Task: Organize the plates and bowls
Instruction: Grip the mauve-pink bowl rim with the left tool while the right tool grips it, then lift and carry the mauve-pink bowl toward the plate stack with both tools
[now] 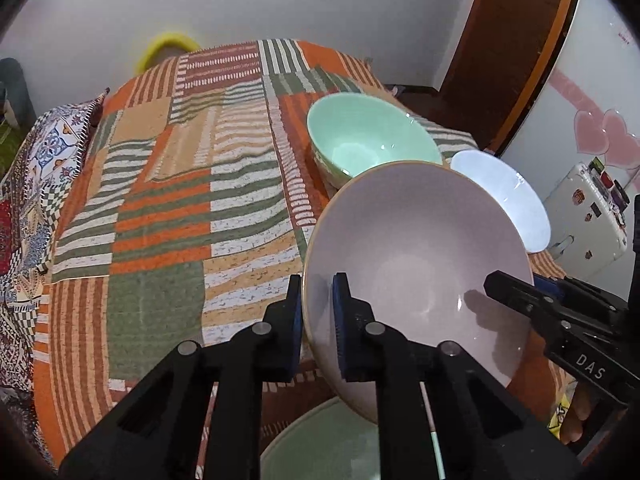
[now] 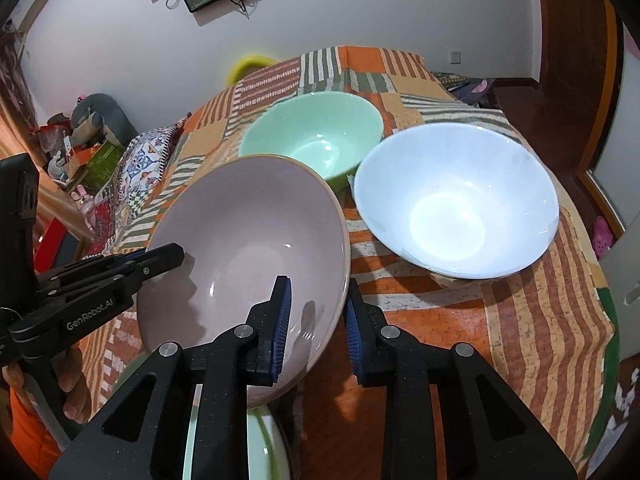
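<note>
Left wrist view: the left gripper (image 1: 316, 312) is clamped on the near-left rim of the pink bowl (image 1: 416, 248), one pad outside the wall and one inside, while the right gripper (image 1: 516, 292) reaches in from the right edge to the opposite rim. The pink bowl sits tilted above the patterned tablecloth (image 1: 168, 208), and a pale green dish (image 1: 328, 440) lies directly beneath it, partly hidden by the fingers. The green bowl (image 1: 372, 140) and the white bowl (image 1: 504, 196) stand separately behind it.

Right wrist view: the right gripper (image 2: 318, 320) straddles the near-right rim of the pink bowl (image 2: 248, 240) with its jaws drawn in on the wall, though whether both pads press cannot be told for certain. The left gripper (image 2: 160, 260) enters from the left, with a hand (image 2: 72, 384) below it.

Progress, as a judgement: stacking is barely begun. The pink bowl is held by both tools over the pale green dish (image 2: 224, 448); the green bowl (image 2: 316, 136) and white bowl (image 2: 456, 200) remain unstacked on the tablecloth (image 2: 540, 320).

Only the right wrist view shows the white bowl whole and just beside the green one; only the left wrist view shows the bare left half of the table.
</note>
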